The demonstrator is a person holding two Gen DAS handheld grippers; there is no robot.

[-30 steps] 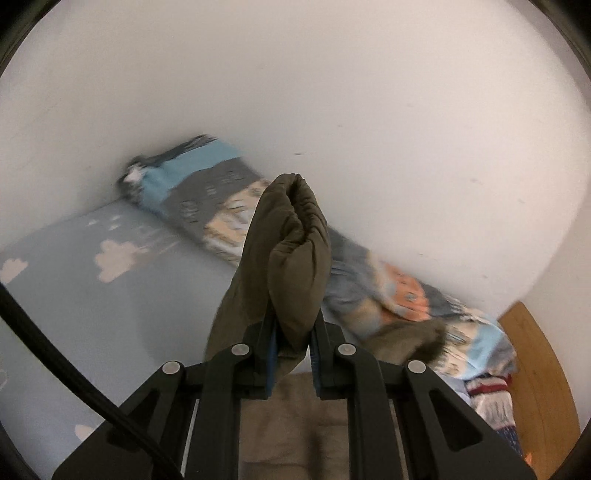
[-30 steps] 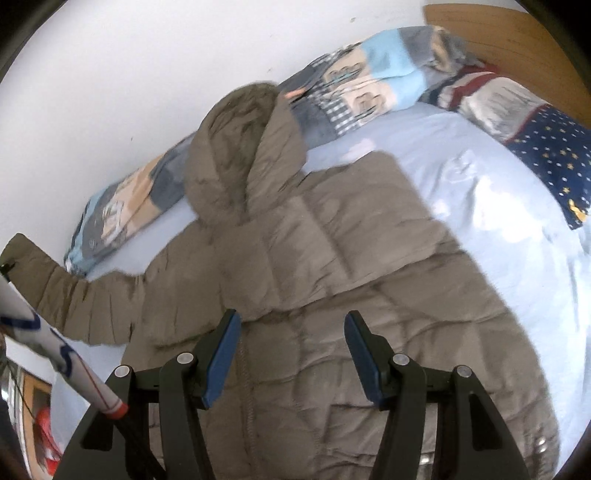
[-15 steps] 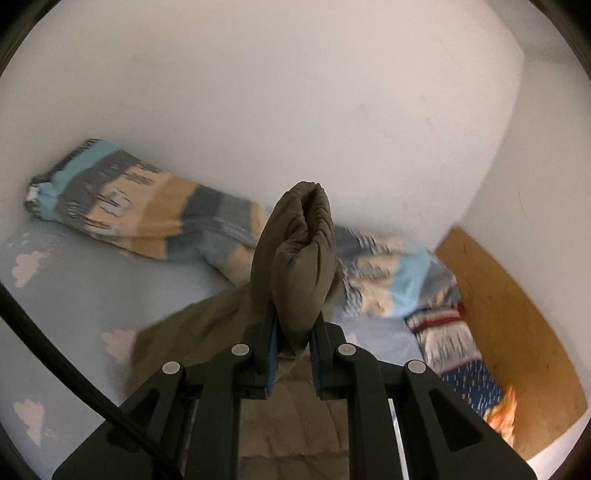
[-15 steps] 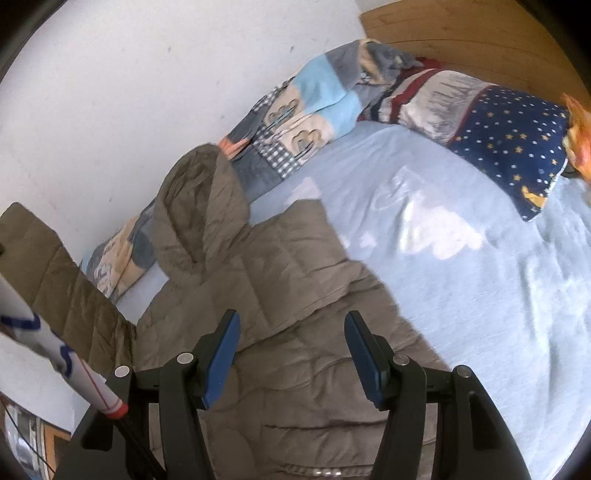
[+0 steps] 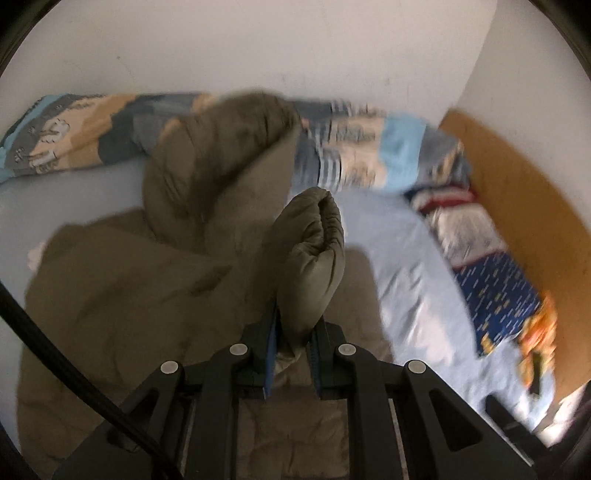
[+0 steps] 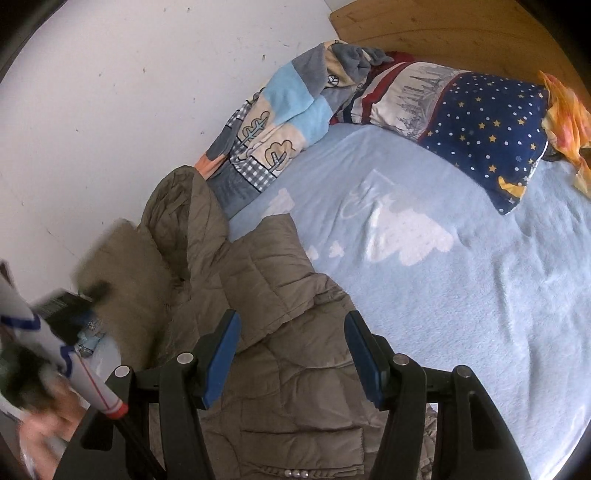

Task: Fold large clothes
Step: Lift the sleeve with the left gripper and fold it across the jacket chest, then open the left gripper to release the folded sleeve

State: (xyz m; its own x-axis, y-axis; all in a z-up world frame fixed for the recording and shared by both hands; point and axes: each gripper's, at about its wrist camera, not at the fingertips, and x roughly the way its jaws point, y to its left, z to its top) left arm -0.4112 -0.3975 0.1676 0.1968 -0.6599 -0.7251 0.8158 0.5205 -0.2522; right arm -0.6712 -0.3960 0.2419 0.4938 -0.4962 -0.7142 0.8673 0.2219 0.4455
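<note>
An olive-brown puffer jacket (image 5: 122,295) lies spread on the light-blue bed sheet, its hood (image 5: 218,155) toward the wall. My left gripper (image 5: 291,350) is shut on the jacket's sleeve cuff (image 5: 314,251) and holds it above the jacket's body. In the right wrist view the jacket (image 6: 291,380) fills the lower middle, hood (image 6: 177,214) at upper left. My right gripper (image 6: 291,358) is open and empty, just above the jacket's front. The raised sleeve (image 6: 122,291) and the left gripper's body show blurred at the left edge.
A patchwork blanket (image 6: 273,125) lies rolled along the white wall. A striped pillow (image 6: 402,96) and a starred navy pillow (image 6: 491,122) rest against the wooden headboard (image 6: 454,29). An orange cloth (image 6: 565,114) lies at far right. The cloud-print sheet (image 6: 443,273) stretches right.
My left gripper has swung the held sleeve cuff rightward over the jacket's body. My right gripper has shifted right, staying open above the jacket.
</note>
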